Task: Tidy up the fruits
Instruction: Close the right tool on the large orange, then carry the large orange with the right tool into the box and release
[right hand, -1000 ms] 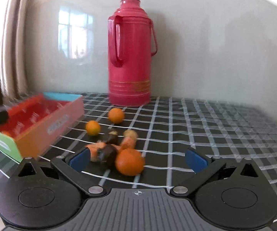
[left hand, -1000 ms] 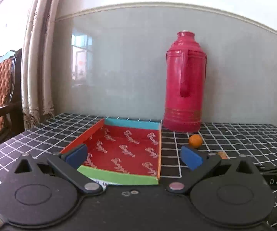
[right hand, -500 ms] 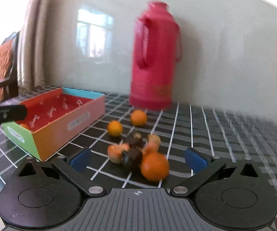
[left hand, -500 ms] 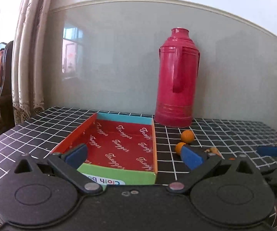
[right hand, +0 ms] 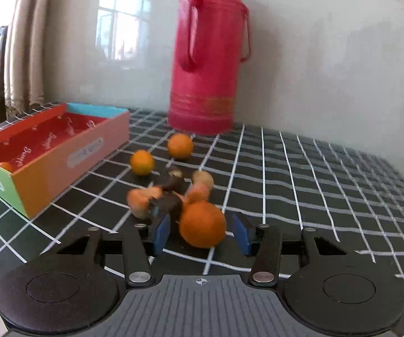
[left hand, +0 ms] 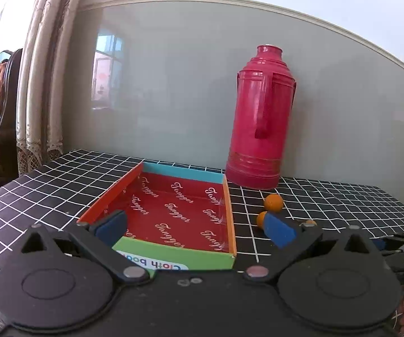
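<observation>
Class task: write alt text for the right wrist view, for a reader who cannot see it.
The right gripper, whose jaws have just been closing, has its blue pads either side of a large orange fruit on a black checked tablecloth, with a gap at the right pad. Behind lie mixed small fruits, a colourful cardboard box at left and a tall red flask.

Three oranges out on the cloth: a big one near (right hand: 202, 223), two small ones farther (right hand: 142, 162) (right hand: 180, 146). One box (right hand: 61, 165), far left. One flask (right hand: 206, 56), far back.
</observation>
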The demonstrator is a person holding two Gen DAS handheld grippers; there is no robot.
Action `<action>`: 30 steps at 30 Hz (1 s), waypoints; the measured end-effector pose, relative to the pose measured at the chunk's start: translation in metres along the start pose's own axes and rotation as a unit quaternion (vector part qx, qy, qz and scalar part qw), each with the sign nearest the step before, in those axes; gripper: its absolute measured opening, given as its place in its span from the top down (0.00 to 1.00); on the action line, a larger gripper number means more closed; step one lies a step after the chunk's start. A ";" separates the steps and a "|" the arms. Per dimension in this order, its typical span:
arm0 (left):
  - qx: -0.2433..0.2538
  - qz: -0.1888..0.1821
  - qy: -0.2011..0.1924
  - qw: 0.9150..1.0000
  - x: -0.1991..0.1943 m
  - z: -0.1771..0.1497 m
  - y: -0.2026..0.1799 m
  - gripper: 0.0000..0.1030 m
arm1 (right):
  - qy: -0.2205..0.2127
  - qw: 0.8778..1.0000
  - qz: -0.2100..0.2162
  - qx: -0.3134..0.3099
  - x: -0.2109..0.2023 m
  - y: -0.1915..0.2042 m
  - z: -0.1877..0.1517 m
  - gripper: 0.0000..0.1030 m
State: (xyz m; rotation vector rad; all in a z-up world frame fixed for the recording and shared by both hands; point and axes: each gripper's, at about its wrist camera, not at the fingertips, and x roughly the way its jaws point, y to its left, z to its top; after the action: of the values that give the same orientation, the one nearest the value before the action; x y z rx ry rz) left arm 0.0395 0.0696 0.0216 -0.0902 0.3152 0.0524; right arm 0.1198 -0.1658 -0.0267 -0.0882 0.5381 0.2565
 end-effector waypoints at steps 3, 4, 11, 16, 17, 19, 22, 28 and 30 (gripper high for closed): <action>0.003 -0.002 0.002 1.000 0.001 0.000 -0.001 0.06 | 0.011 1.000 0.012 0.013 0.009 -0.004 0.001 0.52; 0.004 -0.003 0.003 1.000 0.001 -0.001 -0.002 0.06 | 0.013 1.000 0.013 0.015 0.011 -0.006 0.002 0.52; 0.003 -0.002 0.005 1.000 0.003 0.001 0.000 0.06 | -0.011 1.000 0.001 0.004 0.001 -0.006 0.006 0.61; 0.002 0.012 0.005 1.000 0.001 0.000 0.010 0.06 | -0.057 0.998 0.014 0.022 -0.013 -0.001 0.014 0.61; -0.001 0.018 0.004 1.000 0.000 0.000 0.013 0.06 | -0.067 0.997 0.023 0.022 -0.014 0.004 0.015 0.61; -0.006 0.029 0.002 1.000 -0.002 -0.001 0.021 0.06 | -0.088 0.995 0.047 0.021 -0.017 0.018 0.019 0.61; -0.008 0.044 0.006 0.999 -0.005 -0.002 0.034 0.06 | -0.121 0.989 0.087 0.006 -0.019 0.048 0.024 0.61; -0.010 0.073 0.016 0.997 -0.010 -0.005 0.061 0.06 | -0.143 0.977 0.156 -0.021 -0.015 0.107 0.031 0.61; -0.017 0.081 0.021 0.996 -0.010 -0.005 0.069 0.06 | -0.139 0.975 0.169 -0.027 -0.009 0.121 0.032 0.61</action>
State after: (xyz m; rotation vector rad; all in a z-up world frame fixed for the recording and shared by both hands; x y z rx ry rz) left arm 0.0237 0.1376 0.0144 -0.0990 0.3640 0.2161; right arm 0.0964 -0.0460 0.0038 -0.0112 0.2640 0.6056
